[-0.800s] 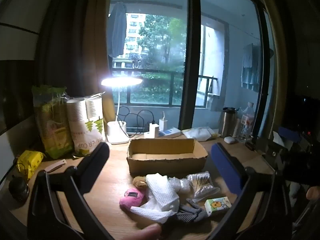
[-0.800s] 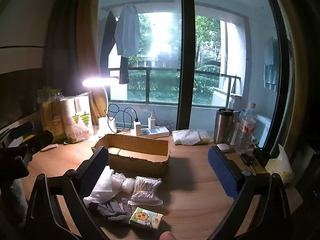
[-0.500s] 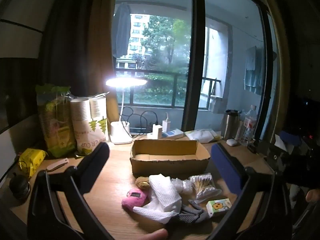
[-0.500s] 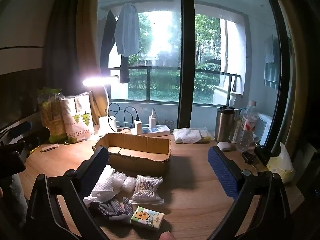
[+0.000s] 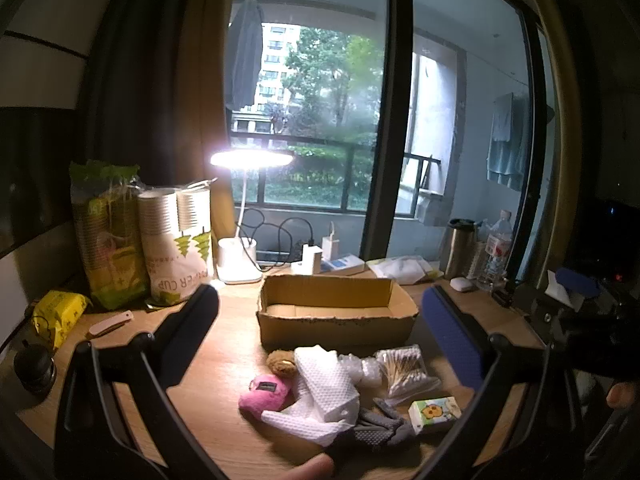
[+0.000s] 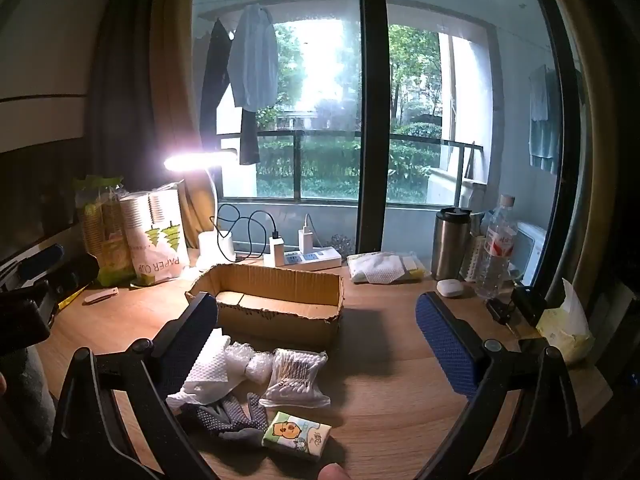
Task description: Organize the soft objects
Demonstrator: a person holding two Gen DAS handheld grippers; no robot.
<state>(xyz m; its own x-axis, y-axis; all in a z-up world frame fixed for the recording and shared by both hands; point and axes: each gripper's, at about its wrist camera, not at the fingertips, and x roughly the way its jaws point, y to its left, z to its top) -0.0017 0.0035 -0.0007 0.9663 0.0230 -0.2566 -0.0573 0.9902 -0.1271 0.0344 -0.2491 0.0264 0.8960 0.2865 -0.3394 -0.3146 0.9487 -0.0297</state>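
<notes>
Task barely started, by the look of it: cardboard box (image 5: 336, 314) sits empty, nothing sorted in yet. All soft items lie loose in one pile on the desk (image 5: 224, 360), just in front of the box and between the spread fingers of the left gripper (image 5: 320, 336). Pile: pink plush toy (image 5: 265, 394), small brown plush (image 5: 281, 362) touching it, white textured cloth (image 5: 326, 388) draped over the middle, bubble wrap (image 5: 362, 366), bag of cotton swabs (image 5: 404, 368), grey dotted gloves (image 5: 376, 428) nearest the camera, tissue pack (image 5: 434, 414) with a cartoon print beside the gloves.

Left gripper fingers wide apart, holding nothing, hovering short of the pile. Right gripper (image 6: 320, 336) same: fingers spread, empty; from its view the pile lies toward its left finger, and the cloth is partly hidden behind that finger. A fingertip shows at the bottom edge of each view.

Left to do: every item, probably into the box.

Surface: wooden desk, lit by a white desk lamp (image 5: 250, 160) behind the box. Left of the left finger: paper cup sleeves (image 5: 176, 240), a green bag, a yellow packet. Beyond the right finger: steel tumbler (image 6: 450, 242), water bottle (image 6: 496, 248). Power strip and chargers behind the box. Room: big window, balcony rail, hanging clothes, trees outside.
</notes>
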